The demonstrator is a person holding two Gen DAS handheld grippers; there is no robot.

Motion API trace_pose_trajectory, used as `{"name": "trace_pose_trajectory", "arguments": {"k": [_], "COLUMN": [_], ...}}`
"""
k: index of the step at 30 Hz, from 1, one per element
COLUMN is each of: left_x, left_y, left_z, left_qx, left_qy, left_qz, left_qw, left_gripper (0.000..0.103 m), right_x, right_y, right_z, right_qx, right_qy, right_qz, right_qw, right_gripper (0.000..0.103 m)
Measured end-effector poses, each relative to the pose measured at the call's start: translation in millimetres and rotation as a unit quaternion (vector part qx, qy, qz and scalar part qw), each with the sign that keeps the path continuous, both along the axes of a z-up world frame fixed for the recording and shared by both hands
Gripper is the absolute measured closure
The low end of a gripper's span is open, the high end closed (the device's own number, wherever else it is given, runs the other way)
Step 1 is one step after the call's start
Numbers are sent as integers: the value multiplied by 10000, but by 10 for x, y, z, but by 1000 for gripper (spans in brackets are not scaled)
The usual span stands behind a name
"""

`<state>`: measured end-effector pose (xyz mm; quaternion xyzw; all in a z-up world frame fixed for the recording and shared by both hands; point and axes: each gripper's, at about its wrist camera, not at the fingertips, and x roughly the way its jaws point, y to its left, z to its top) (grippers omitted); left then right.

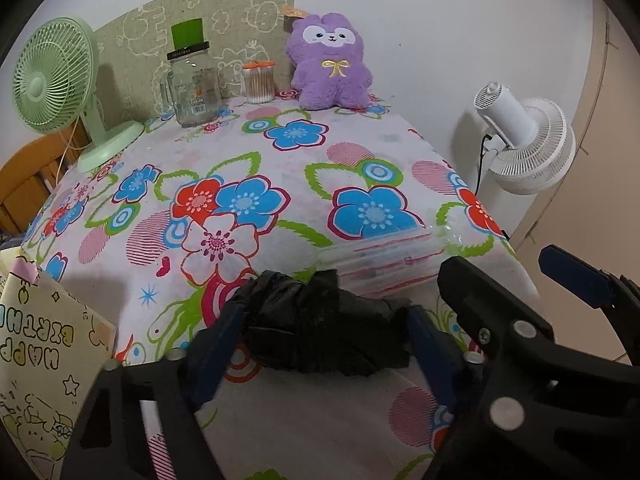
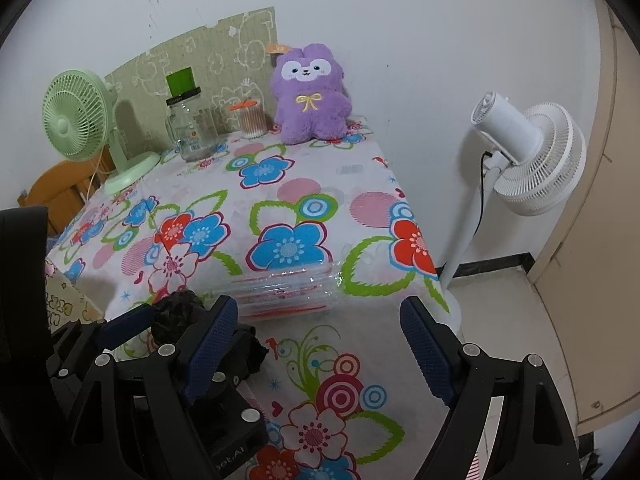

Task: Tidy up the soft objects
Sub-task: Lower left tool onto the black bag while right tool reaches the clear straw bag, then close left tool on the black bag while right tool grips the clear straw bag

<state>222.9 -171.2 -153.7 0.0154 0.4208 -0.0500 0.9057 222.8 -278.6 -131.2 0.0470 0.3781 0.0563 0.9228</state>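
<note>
Black bundle [image 1: 320, 332]: crumpled soft dark thing at the near edge of the floral tablecloth [image 1: 280, 152], long axis running 9 to 3 o'clock across my left view.
Left gripper [image 1: 324, 344]: I see its blue pads flanking both ends of the bundle; whether they press yet I cannot tell.
Right gripper [image 2: 316, 344]: wide apart, nothing between; bundle lies at its 9 o'clock.
Nearer hand: left, I judge.
Purple plush [image 1: 330, 62]: far at 12 o'clock, against the wall.

Crinkled glossy black plastic bag [image 1: 320, 324], fluffy purple plush toy [image 1: 329, 62], clear glass jar [image 1: 192, 88], matt floral tablecloth [image 1: 280, 152].
</note>
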Motion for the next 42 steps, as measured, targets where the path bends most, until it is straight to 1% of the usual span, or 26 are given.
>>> {"name": "trace_pose_trajectory", "arguments": {"k": [5, 8, 10, 16, 19, 29, 34, 38, 42], "left_x": [0, -5, -23, -15, 14, 133, 120, 99, 72], "left_y": [36, 68, 98, 203, 238, 398, 421, 414, 396], "left_z": [0, 7, 21, 29, 23, 4, -7, -15, -28], "left_qx": [24, 56, 166, 196, 215, 296, 318, 388, 477], "left_qy": [-9, -32, -95, -84, -85, -97, -71, -26, 6], "left_qz": [8, 59, 146, 285, 372, 647, 570, 489, 384], "left_qw": [10000, 10000, 9997, 9994, 9990, 9974, 9978, 9980, 9981], "left_gripper": [36, 38, 39, 39, 39, 39, 39, 39, 39], "right_x": [30, 47, 49, 87, 159, 420, 495, 572, 613], "right_y": [45, 78, 110, 232, 270, 357, 458, 502, 522], "right_z": [-23, -19, -10, 23, 9, -66, -112, -192, -270], "right_qx": [23, 10, -33, -137, -186, -271, -293, -267, -157], "right_qy": [48, 53, 37, -29, 24, 112, 101, 263, 497], "right_qz": [62, 100, 155, 474, 649, 982, 1238, 1358, 1432], "right_qw": [10000, 9999, 9999, 9988, 9977, 9947, 9918, 9900, 9883], "right_gripper": [17, 17, 17, 17, 17, 18, 28, 35, 46]}}
